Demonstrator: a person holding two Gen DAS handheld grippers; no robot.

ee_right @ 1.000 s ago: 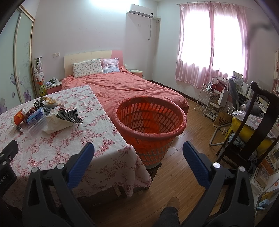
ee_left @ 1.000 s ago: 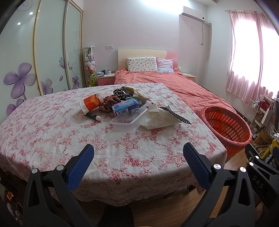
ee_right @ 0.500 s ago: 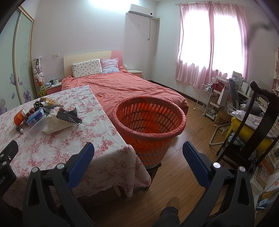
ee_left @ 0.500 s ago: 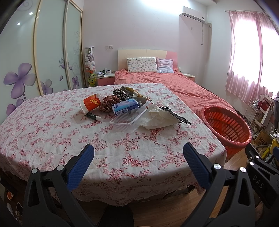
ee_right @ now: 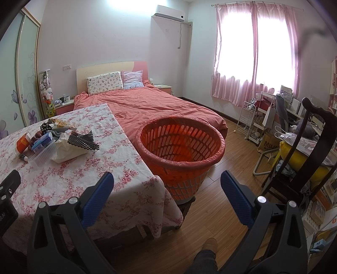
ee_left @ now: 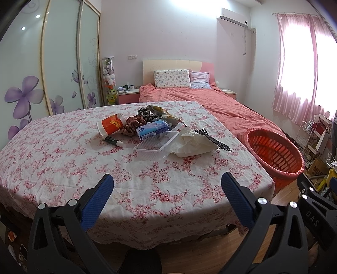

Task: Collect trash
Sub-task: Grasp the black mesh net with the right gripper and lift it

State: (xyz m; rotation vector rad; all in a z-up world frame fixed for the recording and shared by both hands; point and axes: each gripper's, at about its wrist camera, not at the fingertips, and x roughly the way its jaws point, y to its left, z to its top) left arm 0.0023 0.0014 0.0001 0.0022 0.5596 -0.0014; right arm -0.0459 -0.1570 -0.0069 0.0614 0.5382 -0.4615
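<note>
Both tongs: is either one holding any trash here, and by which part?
Nothing is held. The left tongs and right tongs are both open and empty; the trash pile lies untouched on the table.

One table (ee_left: 63, 160) under a floral cloth, with one heap of trash at its 12 o'clock end. Counted in that heap: one orange paper cup (ee_left: 111, 125) on its side, one clear plastic tray (ee_left: 154, 145), one blue-and-white carton (ee_left: 151, 129), one small tube (ee_left: 113, 141) with a white cap, one crumpled white bag (ee_left: 192, 143), one black mesh piece (ee_left: 212, 140), one brown scrunchie-like bundle (ee_left: 131, 126), one crinkled wrapper (ee_left: 162, 112); anything buried deeper too hidden to count. One orange basket (ee_right: 181, 153) at 3 o'clock of the table. One bed (ee_right: 147, 105), two pillows. One air conditioner (ee_right: 169, 15). Two grippers: left gripper (ee_left: 167, 185), right gripper (ee_right: 167, 185), both spread wide and holding nothing.
</note>
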